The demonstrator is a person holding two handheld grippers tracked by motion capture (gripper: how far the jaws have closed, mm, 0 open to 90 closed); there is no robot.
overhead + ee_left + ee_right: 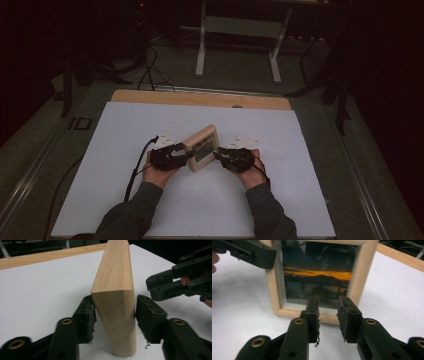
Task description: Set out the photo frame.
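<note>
While the person's forearms come in from the bottom edge of the high view, both hands sit side by side near the middle of the white table cover [125, 150], each with a black gripper aimed inward at one wooden picture frame [201, 148]. Left gripper [186, 152] — its own view looks straight along the frame's edge, with the pale wood block [115, 302] standing upright on the white surface between the two jaws. Right pad touches the wood; left pad [86, 317] is right against it, maybe a hairline gap, hard to call. Reading it as clamped on the frame's edge. Right gripper [219, 153] — jaws parted with a clear gap and nothing between them; tips hover just in front of the frame's lower rail, facing the glazed side. The photo behind the glass [317, 277] shows an orange sunset band over dark hills. In the right gripper view the left gripper's jaw [249, 252] covers the frame's top-left corner. In the high view the frame sits angled on the cover, between the two grippers. Farther off, the bare wooden table edge [200, 98] runs along the back of the cover, then dark floor with cables [150, 70] and a white stand [240, 30].
</note>
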